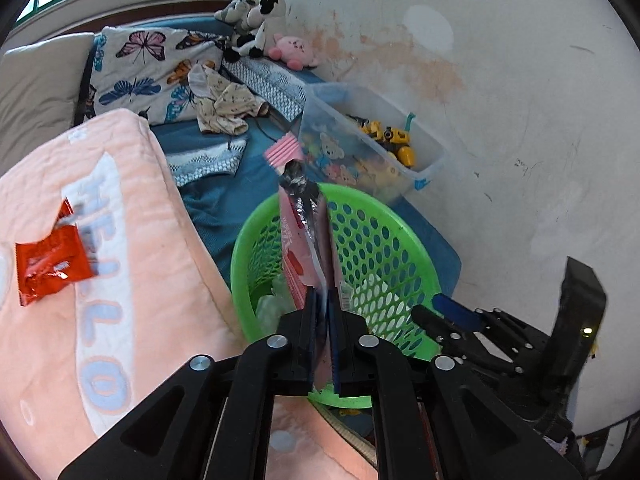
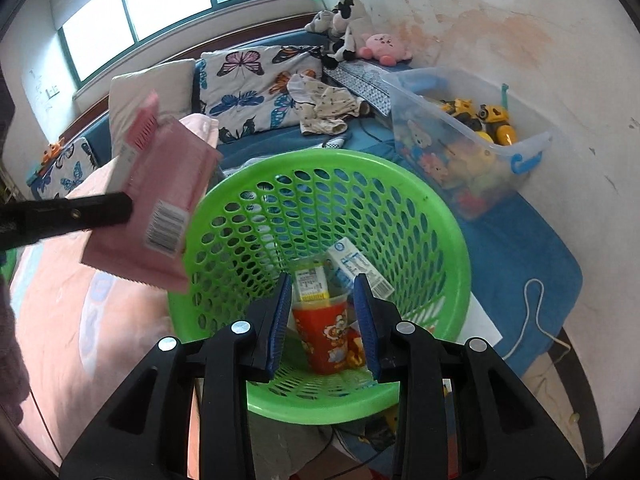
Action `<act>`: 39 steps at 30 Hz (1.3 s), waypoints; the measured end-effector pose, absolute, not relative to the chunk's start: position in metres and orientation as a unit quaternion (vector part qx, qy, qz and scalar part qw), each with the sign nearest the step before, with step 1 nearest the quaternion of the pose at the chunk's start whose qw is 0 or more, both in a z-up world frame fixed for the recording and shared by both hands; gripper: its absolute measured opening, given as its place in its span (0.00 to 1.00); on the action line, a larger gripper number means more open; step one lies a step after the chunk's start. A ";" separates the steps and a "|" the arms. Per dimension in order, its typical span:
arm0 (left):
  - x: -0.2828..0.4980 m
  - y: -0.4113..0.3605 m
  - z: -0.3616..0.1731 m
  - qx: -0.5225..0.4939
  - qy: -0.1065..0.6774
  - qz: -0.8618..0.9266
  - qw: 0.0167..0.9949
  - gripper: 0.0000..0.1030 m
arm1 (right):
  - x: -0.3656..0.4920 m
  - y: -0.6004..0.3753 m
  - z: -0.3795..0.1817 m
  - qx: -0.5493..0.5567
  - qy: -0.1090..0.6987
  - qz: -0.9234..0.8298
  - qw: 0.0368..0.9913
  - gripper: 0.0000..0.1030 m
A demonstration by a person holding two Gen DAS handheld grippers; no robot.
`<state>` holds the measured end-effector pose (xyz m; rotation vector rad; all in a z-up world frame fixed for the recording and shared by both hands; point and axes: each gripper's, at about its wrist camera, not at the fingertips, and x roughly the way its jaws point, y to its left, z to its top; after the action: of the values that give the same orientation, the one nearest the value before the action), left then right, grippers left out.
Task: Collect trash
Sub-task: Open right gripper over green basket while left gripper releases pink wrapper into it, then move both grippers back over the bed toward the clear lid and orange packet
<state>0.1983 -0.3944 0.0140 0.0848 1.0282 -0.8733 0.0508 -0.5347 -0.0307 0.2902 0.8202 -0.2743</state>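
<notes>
Your left gripper [image 1: 323, 300] is clamped on a pink wrapper [image 2: 160, 196], held above the near-left rim of the green basket [image 2: 452, 236]. Your right gripper [image 2: 324, 320] hangs over the basket's mouth, jaws narrowly parted and empty. Inside the basket lie a red cup [image 2: 324, 336] and cartons. An orange wrapper [image 1: 50, 264] rests on the peach blanket [image 1: 168, 280], left of the basket.

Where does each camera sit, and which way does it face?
Left wrist: on the left gripper, angled down at its pink foil wrapper beside the green perforated plastic basket; right gripper visible.
Right wrist: on the right gripper, looking down into the basket; left gripper's finger visible.
Shared: basket, wrapper, clear toy bin.
</notes>
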 end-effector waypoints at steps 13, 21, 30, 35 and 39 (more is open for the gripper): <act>0.199 -0.373 0.011 0.045 0.470 -0.391 0.790 0.52 | 0.055 -0.513 -0.016 0.125 0.388 -0.105 0.907 0.39; 0.219 -0.308 0.024 0.058 0.448 -0.333 0.828 0.58 | 0.081 -0.473 0.005 0.108 0.379 -0.053 0.918 0.47; 0.276 -0.203 0.026 0.037 0.450 -0.223 0.864 0.63 | 0.137 -0.416 0.017 0.080 0.380 0.001 0.921 0.56; 0.300 -0.151 0.025 0.022 0.453 -0.176 0.874 0.63 | 0.171 -0.385 0.017 0.073 0.388 0.035 0.918 0.61; 0.313 -0.116 0.024 0.005 0.454 -0.147 0.879 0.67 | 0.202 -0.358 0.014 0.060 0.394 0.056 0.915 0.71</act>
<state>0.3132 -0.1160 0.0245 0.0110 0.9461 -0.3061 0.2017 -0.3579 0.0145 0.1228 0.8111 0.1156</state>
